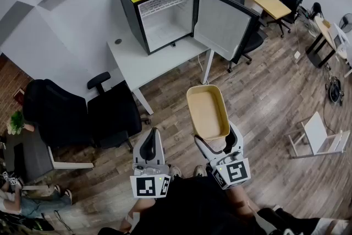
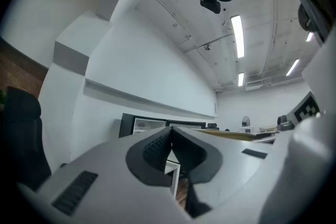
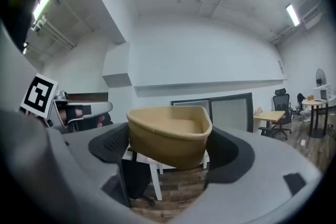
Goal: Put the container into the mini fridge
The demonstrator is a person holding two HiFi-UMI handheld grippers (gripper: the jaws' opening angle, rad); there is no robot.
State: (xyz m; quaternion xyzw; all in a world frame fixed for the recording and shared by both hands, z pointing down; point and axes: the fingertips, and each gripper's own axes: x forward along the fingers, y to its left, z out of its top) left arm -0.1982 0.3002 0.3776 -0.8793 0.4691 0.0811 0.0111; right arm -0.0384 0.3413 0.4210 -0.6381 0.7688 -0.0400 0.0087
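Above a wood floor (image 1: 264, 107), the right gripper (image 1: 213, 145) pinches the near end of a tan container (image 1: 208, 111), its wide-set jaws covering that end, well apart from the open fridge (image 1: 159, 14) on the table (image 1: 132, 63). The left gripper (image 1: 148, 147) hangs pressed shut, empty

No legible text anywhere
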